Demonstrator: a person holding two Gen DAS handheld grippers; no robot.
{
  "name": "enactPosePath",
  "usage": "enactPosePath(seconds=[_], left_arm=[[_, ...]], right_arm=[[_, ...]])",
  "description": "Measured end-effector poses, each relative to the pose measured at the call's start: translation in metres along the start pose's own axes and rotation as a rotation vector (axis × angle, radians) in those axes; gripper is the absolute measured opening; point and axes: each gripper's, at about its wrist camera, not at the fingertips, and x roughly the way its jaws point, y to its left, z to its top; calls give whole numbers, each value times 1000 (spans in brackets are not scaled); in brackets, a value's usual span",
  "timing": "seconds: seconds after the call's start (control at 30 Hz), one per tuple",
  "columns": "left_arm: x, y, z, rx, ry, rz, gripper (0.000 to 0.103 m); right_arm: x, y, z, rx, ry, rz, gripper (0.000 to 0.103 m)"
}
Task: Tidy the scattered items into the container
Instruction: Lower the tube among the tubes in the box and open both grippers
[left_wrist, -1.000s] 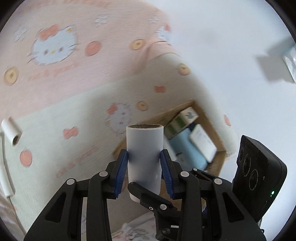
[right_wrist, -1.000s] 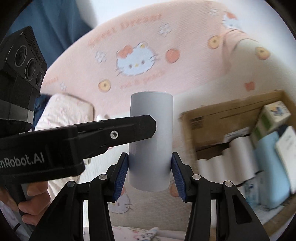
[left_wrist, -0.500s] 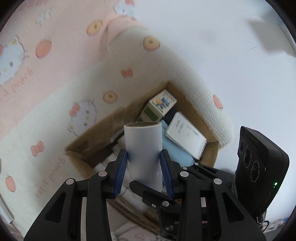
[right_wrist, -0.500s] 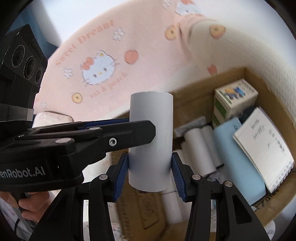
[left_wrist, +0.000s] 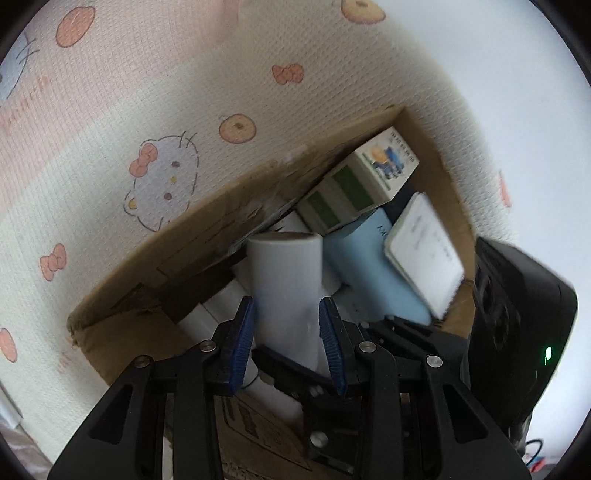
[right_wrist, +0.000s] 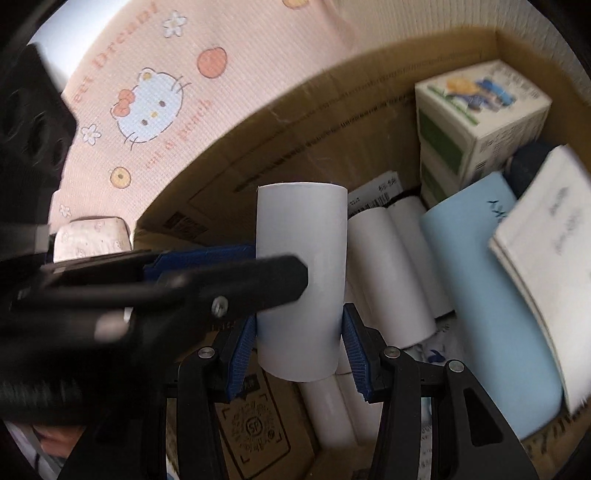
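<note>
My left gripper (left_wrist: 286, 306) is shut on a white paper roll (left_wrist: 284, 269) that stands up between its blue pads, low over the open cardboard box (left_wrist: 147, 280). In the right wrist view my right gripper (right_wrist: 299, 314) is shut on a white paper roll (right_wrist: 301, 229) above the same box (right_wrist: 295, 122). The two grippers are close together: a finger of the left one (right_wrist: 258, 277) crosses the roll from the left, and a finger of the right one (left_wrist: 284, 365) crosses the roll's lower end. Whether they share one roll I cannot tell.
In the box lie several white rolls (right_wrist: 391, 266), a green-and-white carton (right_wrist: 476, 118), a light blue pack (right_wrist: 480, 277) and a white notebook (right_wrist: 546, 266). Pink and cream cartoon-cat bedding (left_wrist: 166, 177) surrounds the box. A black tracker (left_wrist: 517, 332) sits at the right.
Both grippers have come down and tipped toward the box, which now fills much of both views. The roll stays gripped in each view.
</note>
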Motion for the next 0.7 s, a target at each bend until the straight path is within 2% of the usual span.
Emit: enactPosePath(seconds=[0.03,0.27,0.4,0.6,0.7], left_arm=[[1,0,0,-3,4,6,39],[2,5,3,-117,15,90,29],[3,6,6,-134,26,92,28],[6,4,7,-129,87,80,29],[11,0,6,-116,121,90,28]], right_arm=[[3,-1,2,2,10,-4,44],[25,-3,11,2,140,-94,44],[30,-2,18,-15,186,-101,44],[24,4,25,-35,193,-148,44],[17,5,27,-36,185,-230,44]])
